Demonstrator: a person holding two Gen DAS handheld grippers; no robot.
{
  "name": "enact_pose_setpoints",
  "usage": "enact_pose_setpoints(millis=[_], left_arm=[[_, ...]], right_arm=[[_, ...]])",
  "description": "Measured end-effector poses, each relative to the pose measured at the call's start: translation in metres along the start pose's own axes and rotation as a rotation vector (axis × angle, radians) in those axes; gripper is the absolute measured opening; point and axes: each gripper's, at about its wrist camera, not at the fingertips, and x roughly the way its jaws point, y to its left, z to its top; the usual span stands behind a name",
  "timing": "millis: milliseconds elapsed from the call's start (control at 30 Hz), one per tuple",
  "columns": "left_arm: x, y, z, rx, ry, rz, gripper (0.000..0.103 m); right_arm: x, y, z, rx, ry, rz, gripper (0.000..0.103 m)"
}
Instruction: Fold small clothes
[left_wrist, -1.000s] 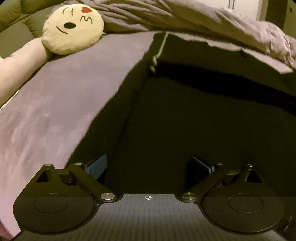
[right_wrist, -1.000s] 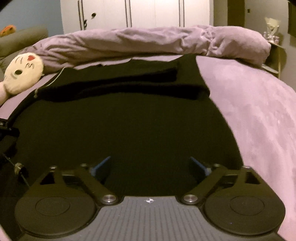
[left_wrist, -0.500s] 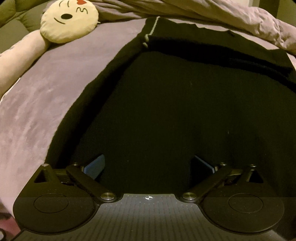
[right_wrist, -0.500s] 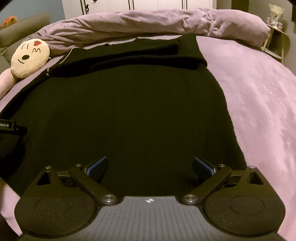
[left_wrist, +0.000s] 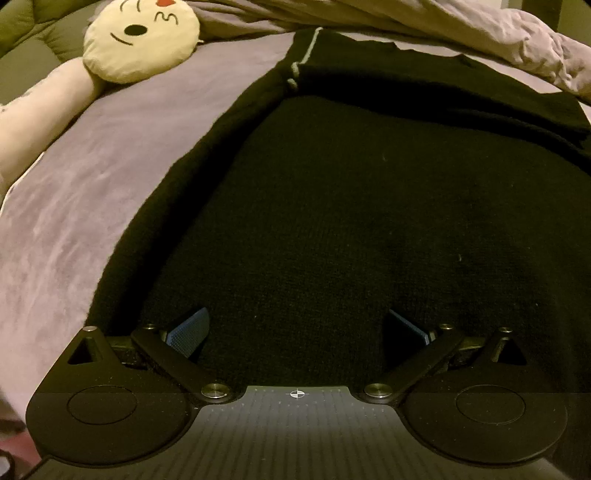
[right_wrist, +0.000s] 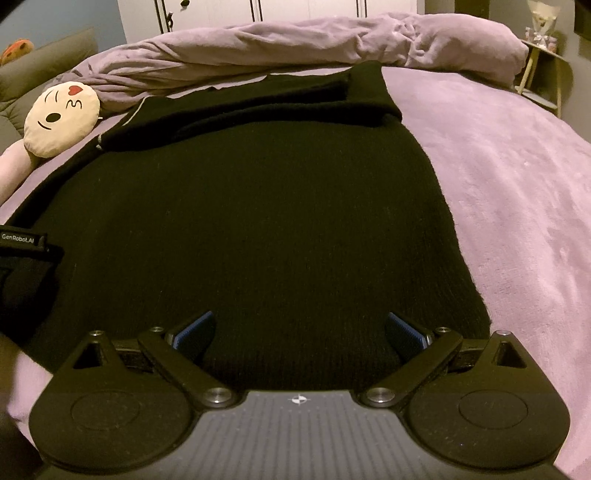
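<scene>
Black knit garment (right_wrist: 258, 229) spread flat on purple bed (right_wrist: 517, 192), long axis toward bunched duvet (right_wrist: 295, 48), emoji cushion (right_wrist: 61, 114) at far-left corner, L tongs (left_wrist: 295, 328) & R tongs (right_wrist: 299, 332) held wide apart, nothing gripped.

black knit garment (left_wrist: 351, 221) (right_wrist: 258, 229) lies flat on the bed, its far part at 12 o'clock folded over in a thick band; a pale trim edges its 11 o'clock corner.

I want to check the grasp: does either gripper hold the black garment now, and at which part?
Nothing is held. The left gripper and right gripper are both open above the black garment, near its closest edge.
</scene>
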Motion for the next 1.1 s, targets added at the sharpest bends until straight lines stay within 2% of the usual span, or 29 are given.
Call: enact_pose_setpoints(millis=[333, 500, 667, 733, 800, 867, 933, 1033, 1100], left_arm=[[-0.003, 0.002, -0.001, -0.004, 0.005, -0.009, 0.103], [-0.017, 0.011, -0.005, -0.009, -0.008, -0.015, 0.103], [-0.033, 0.052, -0.008, -0.065, -0.039, -0.036, 0.103], [-0.036, 0.073, -0.011, -0.091, -0.042, -0.051, 0.103], [-0.038, 0.090, -0.013, -0.111, -0.041, -0.062, 0.103], [-0.041, 0.105, -0.017, -0.134, -0.041, -0.075, 0.103], [-0.041, 0.118, -0.021, -0.154, -0.038, -0.086, 0.103], [-0.043, 0.129, -0.026, -0.161, -0.038, -0.062, 0.103], [-0.044, 0.136, -0.028, -0.170, -0.039, -0.069, 0.103]], right_arm=[[-0.001, 0.002, -0.002, 0.005, 0.001, -0.005, 0.099], [-0.008, -0.003, 0.002, 0.031, 0.015, 0.015, 0.098], [-0.029, -0.024, 0.000, 0.096, 0.002, 0.040, 0.092], [-0.040, -0.037, -0.003, 0.127, -0.013, 0.045, 0.088], [-0.049, -0.049, -0.006, 0.161, -0.026, 0.048, 0.079], [-0.057, -0.063, -0.008, 0.209, -0.033, 0.040, 0.076], [-0.061, -0.075, -0.009, 0.257, -0.036, 0.037, 0.076], [-0.060, -0.086, -0.010, 0.287, -0.023, 0.013, 0.076], [-0.058, -0.092, -0.011, 0.304, -0.008, 0.039, 0.076]])
